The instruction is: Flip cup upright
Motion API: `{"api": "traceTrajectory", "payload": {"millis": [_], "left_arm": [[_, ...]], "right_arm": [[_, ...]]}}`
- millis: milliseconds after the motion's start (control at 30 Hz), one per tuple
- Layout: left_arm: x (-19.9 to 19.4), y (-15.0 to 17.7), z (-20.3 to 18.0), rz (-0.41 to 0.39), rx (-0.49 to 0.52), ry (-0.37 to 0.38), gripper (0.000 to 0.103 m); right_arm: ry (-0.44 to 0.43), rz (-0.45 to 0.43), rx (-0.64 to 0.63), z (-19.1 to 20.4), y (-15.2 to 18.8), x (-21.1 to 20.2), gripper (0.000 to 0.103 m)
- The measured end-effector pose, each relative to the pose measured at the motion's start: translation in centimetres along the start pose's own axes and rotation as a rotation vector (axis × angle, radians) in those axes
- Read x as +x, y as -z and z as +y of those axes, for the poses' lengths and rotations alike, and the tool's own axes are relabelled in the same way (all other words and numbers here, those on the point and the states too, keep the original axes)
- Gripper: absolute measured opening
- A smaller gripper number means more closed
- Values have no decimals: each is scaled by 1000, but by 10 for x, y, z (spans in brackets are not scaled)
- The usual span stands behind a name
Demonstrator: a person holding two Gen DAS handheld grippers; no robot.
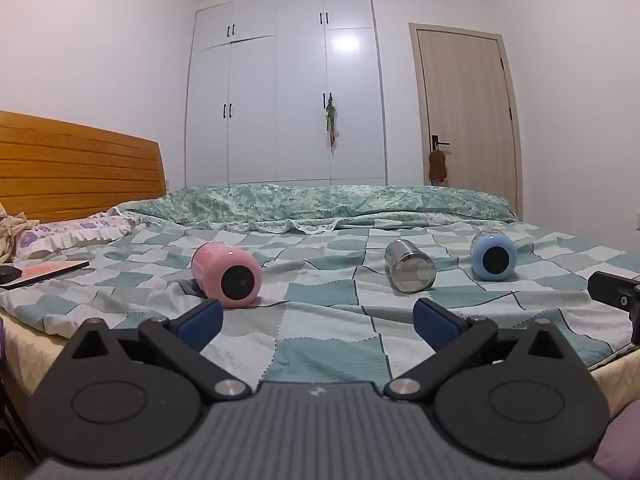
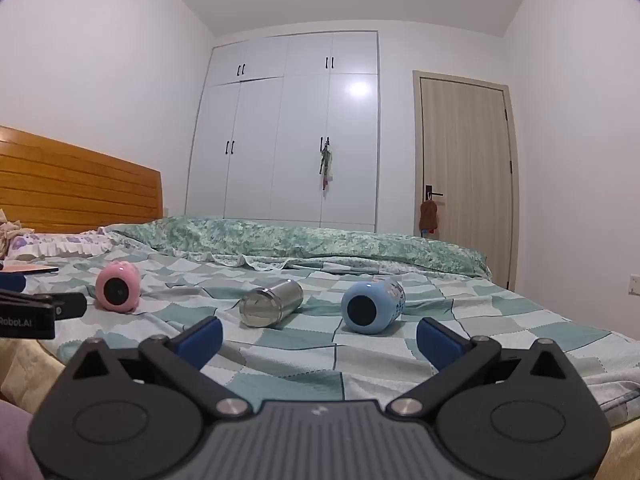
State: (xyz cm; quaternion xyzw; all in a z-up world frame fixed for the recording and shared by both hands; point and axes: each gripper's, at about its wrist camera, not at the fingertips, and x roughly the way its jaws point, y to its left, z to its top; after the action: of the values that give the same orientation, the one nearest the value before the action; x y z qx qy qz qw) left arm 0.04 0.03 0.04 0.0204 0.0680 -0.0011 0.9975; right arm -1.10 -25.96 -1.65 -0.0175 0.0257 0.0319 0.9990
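Left wrist view: pink cup (image 1: 226, 274) lies sideways just beyond the empty, spread left gripper (image 1: 318, 320) — not touching.

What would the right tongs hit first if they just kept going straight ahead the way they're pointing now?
Probably the checkered bedspread first, then the gap between the steel cup and the blue cup. The open right tongs point between them, though depth is unclear.
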Motion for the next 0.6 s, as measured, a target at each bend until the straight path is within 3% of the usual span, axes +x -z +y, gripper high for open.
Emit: {"api": "traceTrajectory", "payload": {"millis": [600], "left_arm": [[0,-1,2,-7,-7,4,103]], "right_arm": [[0,-5,0,-2,0,-1,103]]}}
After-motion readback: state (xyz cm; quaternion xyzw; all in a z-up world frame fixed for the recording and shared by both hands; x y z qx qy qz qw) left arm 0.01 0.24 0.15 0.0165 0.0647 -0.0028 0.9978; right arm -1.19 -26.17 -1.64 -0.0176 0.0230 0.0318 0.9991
